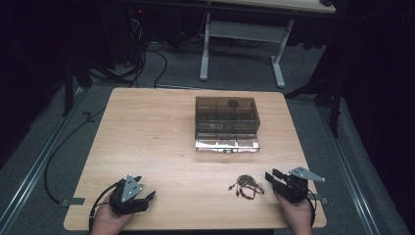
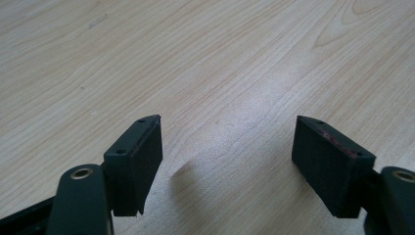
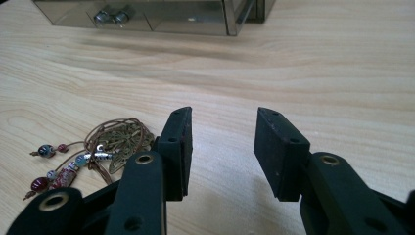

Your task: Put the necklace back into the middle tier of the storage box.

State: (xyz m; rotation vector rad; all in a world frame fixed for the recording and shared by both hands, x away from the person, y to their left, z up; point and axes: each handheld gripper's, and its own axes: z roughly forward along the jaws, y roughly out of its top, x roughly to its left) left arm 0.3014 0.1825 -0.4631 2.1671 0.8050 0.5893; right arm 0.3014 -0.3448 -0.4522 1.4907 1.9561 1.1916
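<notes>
A smoky clear plastic drawer box (image 1: pixel 226 122) stands on the far middle of the wooden table (image 1: pixel 147 127), its bottom drawer pulled out a little; its knobs (image 3: pixel 110 17) face me in the right gripper view. A beaded cord necklace with a brass leaf pendant (image 1: pixel 245 185) (image 3: pixel 100 149) lies near the front right. My right gripper (image 1: pixel 274 176) (image 3: pixel 222 147) sits just right of it, open and empty. At the front left my left gripper (image 1: pixel 144 196) (image 2: pixel 227 156) rests low over bare wood, jaws wide open with nothing between them.
Beyond the table stands the white frame of another desk (image 1: pixel 242 44), with cables (image 1: pixel 142 58) on the grey floor. A black cable (image 1: pixel 58 147) trails off the table's left side. Bare wood spreads between the box and both grippers.
</notes>
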